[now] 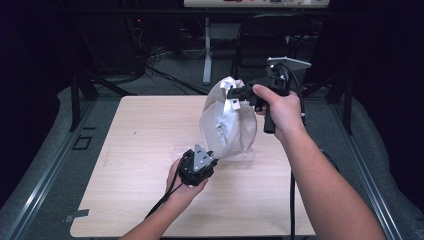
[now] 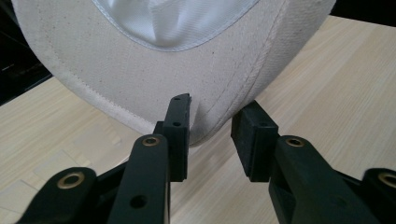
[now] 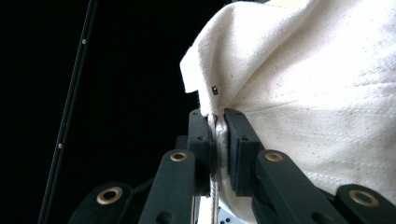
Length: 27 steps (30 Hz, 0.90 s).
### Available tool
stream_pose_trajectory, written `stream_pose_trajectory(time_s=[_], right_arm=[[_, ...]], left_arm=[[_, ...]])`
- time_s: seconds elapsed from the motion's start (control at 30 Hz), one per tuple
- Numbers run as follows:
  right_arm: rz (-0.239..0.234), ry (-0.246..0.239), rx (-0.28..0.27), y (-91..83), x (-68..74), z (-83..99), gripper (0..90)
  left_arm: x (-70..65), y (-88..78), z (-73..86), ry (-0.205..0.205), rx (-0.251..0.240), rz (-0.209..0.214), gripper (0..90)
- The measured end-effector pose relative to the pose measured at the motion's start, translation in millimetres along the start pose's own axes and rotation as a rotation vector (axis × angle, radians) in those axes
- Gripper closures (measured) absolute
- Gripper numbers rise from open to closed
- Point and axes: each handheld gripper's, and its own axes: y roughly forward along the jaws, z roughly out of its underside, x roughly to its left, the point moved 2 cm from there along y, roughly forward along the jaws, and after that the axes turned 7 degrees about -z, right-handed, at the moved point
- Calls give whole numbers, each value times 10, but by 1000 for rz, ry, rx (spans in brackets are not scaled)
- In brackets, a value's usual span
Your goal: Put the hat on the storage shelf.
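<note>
Holding one cap [image 1: 227, 125], two grippers

cream cloth cap [image 2: 224, 79] looks like matt, coarse-woven canvas with a shiny white lining; pale wood-grain tabletop [image 2: 327, 93] smooth; black tongs [image 2: 210, 135] matt plastic.

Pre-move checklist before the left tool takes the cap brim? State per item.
1. Right tool clamped on the cap fabric: ok.
2. Cap lifted above the table: ok.
3. Brim edge between the left tool pads: ok, it sits in the gap.
4. Left pads pressing the brim: not ok; the gap on the right-hand pad is visible.
5. Clear plastic stand under the cap free of both tools: cannot tell.
</note>
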Motion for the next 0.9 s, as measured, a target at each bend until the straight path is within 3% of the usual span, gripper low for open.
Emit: stream_pose_trajectory(time_s=[0.17, 0.5, 0.9], right_arm=[[5, -6, -5, -3, 18, -1, 818], [21, -25, -11, 63, 94, -24, 818], [49, -23, -7, 198, 21, -35, 819]], left_arm=[[63, -34, -8, 4, -10, 9, 740], [250, -97, -76, -43, -23, 49, 801], [336, 7, -19, -96, -2, 106, 820]])
